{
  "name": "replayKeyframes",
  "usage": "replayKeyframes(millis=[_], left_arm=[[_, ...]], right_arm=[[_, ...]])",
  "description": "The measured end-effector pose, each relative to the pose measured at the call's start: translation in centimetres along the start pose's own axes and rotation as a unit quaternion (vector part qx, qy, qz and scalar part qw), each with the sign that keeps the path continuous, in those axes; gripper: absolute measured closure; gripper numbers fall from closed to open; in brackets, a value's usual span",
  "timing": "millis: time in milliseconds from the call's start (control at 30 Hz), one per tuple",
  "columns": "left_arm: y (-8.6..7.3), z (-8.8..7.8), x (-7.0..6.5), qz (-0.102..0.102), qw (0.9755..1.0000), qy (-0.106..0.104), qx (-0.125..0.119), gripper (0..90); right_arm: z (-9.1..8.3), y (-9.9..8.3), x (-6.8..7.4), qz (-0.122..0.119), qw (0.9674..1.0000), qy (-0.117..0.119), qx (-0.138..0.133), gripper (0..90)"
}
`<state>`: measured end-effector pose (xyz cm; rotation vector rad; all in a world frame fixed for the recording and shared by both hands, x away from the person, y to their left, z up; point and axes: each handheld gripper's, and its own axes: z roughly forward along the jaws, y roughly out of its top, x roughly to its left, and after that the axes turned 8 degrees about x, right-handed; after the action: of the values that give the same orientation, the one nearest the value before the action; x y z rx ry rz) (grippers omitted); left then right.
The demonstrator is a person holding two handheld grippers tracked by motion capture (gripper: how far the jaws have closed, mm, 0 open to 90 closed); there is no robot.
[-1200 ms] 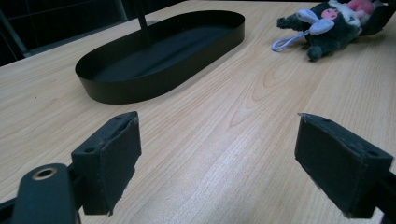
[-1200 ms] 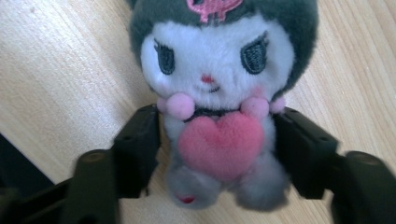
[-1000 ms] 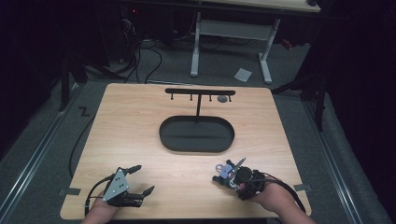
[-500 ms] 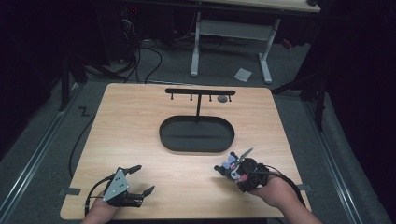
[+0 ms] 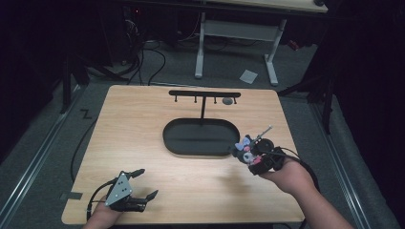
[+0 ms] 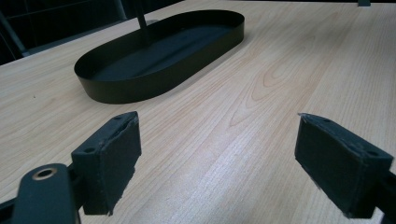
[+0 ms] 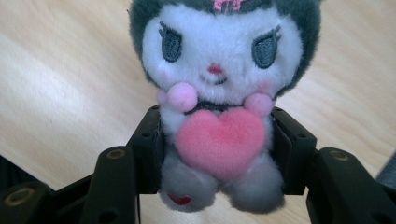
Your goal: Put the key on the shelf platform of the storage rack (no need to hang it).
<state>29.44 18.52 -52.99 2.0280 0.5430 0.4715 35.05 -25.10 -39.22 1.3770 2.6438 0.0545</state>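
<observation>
Where the person's left hand comes up at the near-left corner of the desk [image 5: 143, 119], the left hand-held gripper [image 5: 142, 184] lies low over the wood with its two black jaws spread wide and nothing between them; in its own view bare pale woodgrain shows between the dark pads [image 6: 119, 154], and they touch nothing. Ahead of it, around the middle of the desk, sits a black oval tray [image 5: 174, 143] with a thin post rising from its far side to a crossbar rack [image 5: 204, 94] with small pegs, a small grey round thing hanging near the bar's right end. Just beside the tray's right end, the right hand-held gripper [image 5: 244, 151] is held above the desk in the person's right hand [image 5: 285, 175], its jaws pressed in on a small plush toy [image 7: 219, 107]. The right gripper view shows that toy upright and facing the camera: white face, dark grey hood, pink heart at its chest, the pads squeezing its body from both sides just under the arms, with the wood of the desk behind it.
</observation>
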Motion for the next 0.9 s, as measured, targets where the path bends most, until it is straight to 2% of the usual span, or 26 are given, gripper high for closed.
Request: replayKeyframes(millis=[100,233,333,467,667,900], left_arm=[[0.0,0.0,0.0,0.000,1.0000,-0.001,0.000,15.0],[0.0,0.0,0.0,0.000,1.0000,-0.001,0.000,15.0],[0.0,0.0,0.0,0.000,1.0000,-0.001,0.000,15.0],[0.0,0.0,0.0,0.001,1.0000,-0.001,0.000,15.0],[0.0,0.0,0.0,-0.001,1.0000,-0.002,-0.001,15.0],[0.0,0.0,0.0,0.000,1.0000,-0.003,-0.001,15.0]], right_arm=[[-1.3,1.2,-0.8,0.015,0.9999,-0.002,-0.004,46.9],[-2.0,2.1,-1.4,0.028,0.9996,-0.002,-0.006,46.9],[-2.8,3.3,-2.2,0.047,0.9989,0.002,-0.006,46.9],[-3.2,4.2,-2.7,0.051,0.9986,0.003,-0.008,46.9],[-4.3,5.8,-3.4,0.073,0.9972,0.007,-0.015,47.0],[-5.4,7.6,-4.0,0.085,0.9960,0.005,-0.027,47.1]])
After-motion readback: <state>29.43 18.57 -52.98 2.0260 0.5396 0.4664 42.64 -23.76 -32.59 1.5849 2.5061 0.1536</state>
